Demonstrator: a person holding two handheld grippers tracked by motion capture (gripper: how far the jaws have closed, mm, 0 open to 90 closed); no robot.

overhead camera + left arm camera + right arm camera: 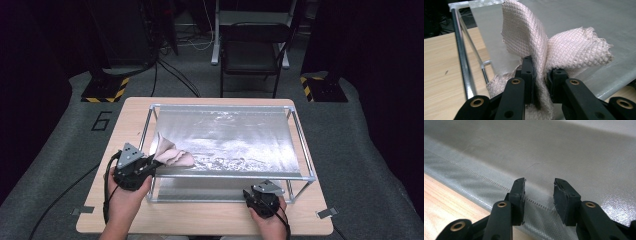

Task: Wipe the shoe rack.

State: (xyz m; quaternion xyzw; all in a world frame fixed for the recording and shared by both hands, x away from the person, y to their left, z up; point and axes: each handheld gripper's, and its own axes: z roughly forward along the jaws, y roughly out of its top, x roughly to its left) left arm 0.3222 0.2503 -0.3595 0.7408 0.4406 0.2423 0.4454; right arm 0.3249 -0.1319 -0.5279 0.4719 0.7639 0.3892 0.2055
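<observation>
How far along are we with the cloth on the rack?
Done: the left gripper has its fingers shut on the pink quilted cloth, bunched at the near-left corner of the shiny sheet on the metal frame. In hand: the cloth is pinched and partly lifted. Left: the right gripper is open and empty at the sheet's near edge; the cloth is not yet spread or drawn across the sheet.

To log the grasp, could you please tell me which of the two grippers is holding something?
The left gripper: its jaws pinch the pink quilted cloth, while the right gripper stands open and empty.
</observation>
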